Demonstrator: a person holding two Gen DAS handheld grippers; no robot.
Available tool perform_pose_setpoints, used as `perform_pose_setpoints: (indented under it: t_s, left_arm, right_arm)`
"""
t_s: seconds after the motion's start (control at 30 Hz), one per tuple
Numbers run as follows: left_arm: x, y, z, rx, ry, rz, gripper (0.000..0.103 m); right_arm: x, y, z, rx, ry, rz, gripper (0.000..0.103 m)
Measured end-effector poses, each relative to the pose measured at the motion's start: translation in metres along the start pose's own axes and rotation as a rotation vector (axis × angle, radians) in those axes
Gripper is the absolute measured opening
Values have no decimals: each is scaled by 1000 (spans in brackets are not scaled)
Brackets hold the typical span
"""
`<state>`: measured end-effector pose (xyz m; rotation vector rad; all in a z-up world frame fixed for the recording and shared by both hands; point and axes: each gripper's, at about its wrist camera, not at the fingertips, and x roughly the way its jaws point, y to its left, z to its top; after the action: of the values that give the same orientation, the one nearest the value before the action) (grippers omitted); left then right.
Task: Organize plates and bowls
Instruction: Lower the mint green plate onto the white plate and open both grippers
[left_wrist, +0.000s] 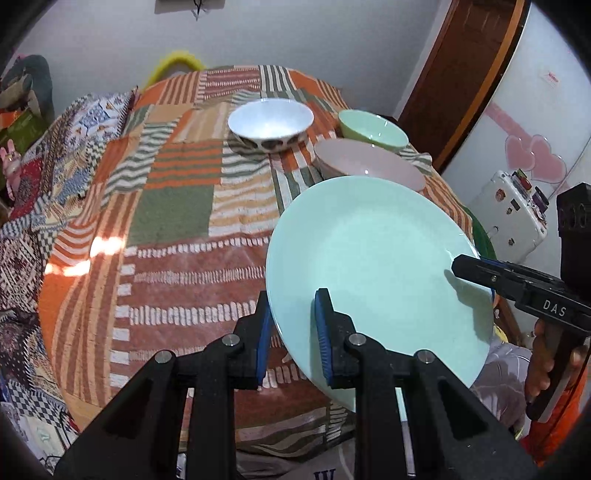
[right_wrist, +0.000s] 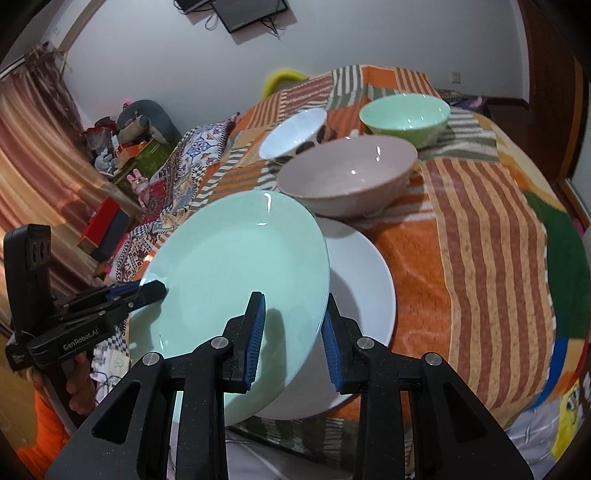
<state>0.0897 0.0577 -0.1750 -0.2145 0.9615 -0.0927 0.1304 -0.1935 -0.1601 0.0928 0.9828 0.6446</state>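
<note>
Both tongs pinch the green plate (right_wrist: 236, 266) above the white plate (right_wrist: 362, 266) on the striped cloth (right_wrist: 480, 240). The left gripper (right_wrist: 147, 290) says "GenRobot.AI". The right gripper (left_wrist: 458, 264) says "DAS".

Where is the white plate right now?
In the right wrist view the white plate lies on the striped tablecloth, just in front of the pink bowl, partly under the tilted mint-green plate.
</note>
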Motion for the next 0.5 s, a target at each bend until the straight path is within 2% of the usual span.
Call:
perform_pose_setpoints:
  t_s: [0.5]
  left_arm:
    - [35, -10, -5, -7, 95, -8, 22]
  right_arm:
    - [12, -21, -12, 50, 37, -43, 28]
